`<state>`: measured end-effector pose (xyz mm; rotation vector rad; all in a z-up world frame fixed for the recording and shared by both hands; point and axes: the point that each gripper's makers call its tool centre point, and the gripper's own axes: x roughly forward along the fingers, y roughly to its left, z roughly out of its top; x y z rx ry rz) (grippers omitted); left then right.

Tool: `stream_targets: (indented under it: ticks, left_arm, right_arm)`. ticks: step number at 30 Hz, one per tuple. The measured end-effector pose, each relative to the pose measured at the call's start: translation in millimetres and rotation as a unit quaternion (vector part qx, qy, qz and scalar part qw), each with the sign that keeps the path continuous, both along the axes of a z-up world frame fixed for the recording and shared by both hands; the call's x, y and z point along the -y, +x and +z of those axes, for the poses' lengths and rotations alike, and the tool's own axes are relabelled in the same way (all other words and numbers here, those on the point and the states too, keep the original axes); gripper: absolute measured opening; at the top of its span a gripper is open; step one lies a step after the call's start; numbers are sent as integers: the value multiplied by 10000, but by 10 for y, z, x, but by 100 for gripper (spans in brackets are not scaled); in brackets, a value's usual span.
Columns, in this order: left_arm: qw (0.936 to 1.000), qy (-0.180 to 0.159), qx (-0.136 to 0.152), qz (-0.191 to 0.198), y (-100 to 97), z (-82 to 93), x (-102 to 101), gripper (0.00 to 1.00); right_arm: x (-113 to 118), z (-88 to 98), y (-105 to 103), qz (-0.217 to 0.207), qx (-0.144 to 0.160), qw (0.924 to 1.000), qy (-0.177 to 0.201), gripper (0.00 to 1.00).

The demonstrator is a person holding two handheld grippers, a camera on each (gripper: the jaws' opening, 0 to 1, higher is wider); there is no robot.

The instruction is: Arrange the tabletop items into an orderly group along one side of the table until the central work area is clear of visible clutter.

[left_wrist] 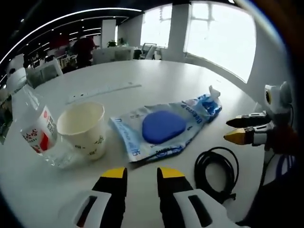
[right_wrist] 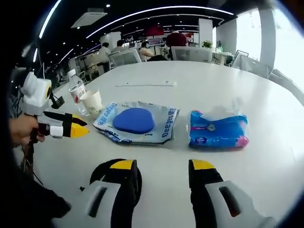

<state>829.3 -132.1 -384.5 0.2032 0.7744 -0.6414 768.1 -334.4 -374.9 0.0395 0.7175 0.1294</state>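
Both grippers empty — left gripper (left_wrist: 142, 174) jaws narrowly parted, right gripper (right_wrist: 162, 164) wider (over table (right_wrist: 228, 85)).

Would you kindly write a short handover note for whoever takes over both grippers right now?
Left gripper: open, empty, hovering near the paper cup.
Right gripper: open, empty, above the coiled black cable.
Items: clear water bottle beside the cup; flat blue-and-white pouch mid-table; blue tissue pack apart from it; long white strip farther back.
Done: nothing grouped beyond the cup and bottle standing together.
Left: move pouch, tissue pack, cable and strip to one side.
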Motion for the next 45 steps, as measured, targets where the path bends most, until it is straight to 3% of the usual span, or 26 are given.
stream_targets:
  ticks: [11, 23, 35, 36, 45]
  left_arm:
    - [9980, -81, -286, -551, -262, -12, 215, 27]
    - [9889, -39, -650, -1333, -582, -125, 535, 31]
    - [9829, 31, -828, -1647, -700, -210, 709, 27]
    - [9825, 34, -834, -1663, -706, -216, 714, 27]
    - [9805, -7, -1026, -1676, -769, -285, 731, 17]
  right_arm:
    - [-97, -59, -301, -235, -189, 9993, 234, 44]
    - [-408, -235, -596, -281, -539, 9963, 613, 43]
    - [-492, -381, -627, -569, -696, 9902, 1065, 30]
    - [-488, -371, -607, -565, -604, 9913, 1028, 28]
    - [-580, -385, -635, -454, -691, 9922, 933, 16]
